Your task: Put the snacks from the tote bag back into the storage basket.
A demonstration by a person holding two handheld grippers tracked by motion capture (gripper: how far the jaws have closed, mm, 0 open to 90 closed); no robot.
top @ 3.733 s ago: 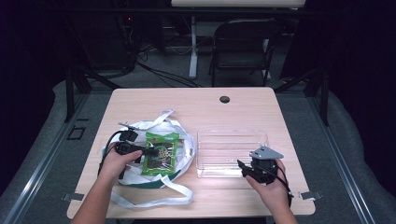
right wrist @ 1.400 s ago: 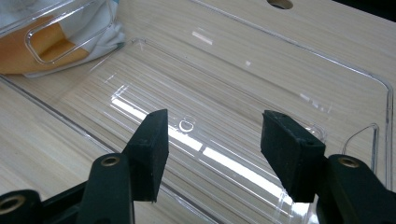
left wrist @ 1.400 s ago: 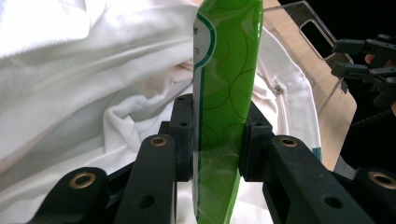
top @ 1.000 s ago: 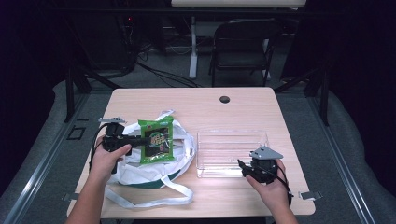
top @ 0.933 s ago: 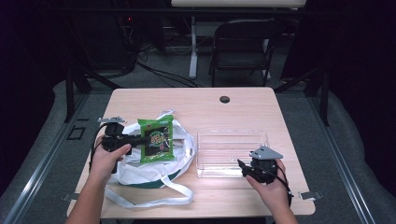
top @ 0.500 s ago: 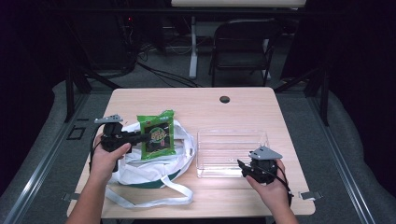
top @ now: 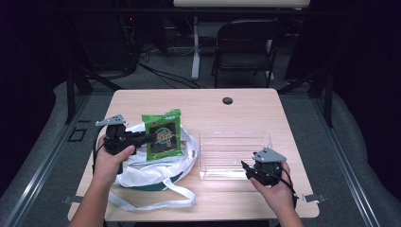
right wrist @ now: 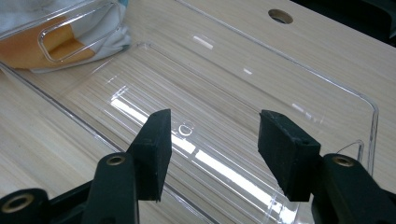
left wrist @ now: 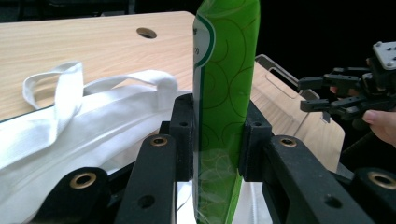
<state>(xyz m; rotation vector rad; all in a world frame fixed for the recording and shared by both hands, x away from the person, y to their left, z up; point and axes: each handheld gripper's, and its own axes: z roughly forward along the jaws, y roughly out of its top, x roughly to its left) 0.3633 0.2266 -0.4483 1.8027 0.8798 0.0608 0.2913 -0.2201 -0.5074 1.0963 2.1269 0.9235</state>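
Overhead, pale wooden table [top: 208,106], perhaps grey carpet [top: 331,142] around

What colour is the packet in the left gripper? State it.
Green with swirl lines, on the packet; clearest in the left gripper view.

The far half of the desk [top: 208,101] lies bare save a small round hole [top: 228,100], and the clear plastic tray [top: 235,150] looks empty and open from above, while the white tote bag [top: 156,168] with its loose straps crowds the left front.
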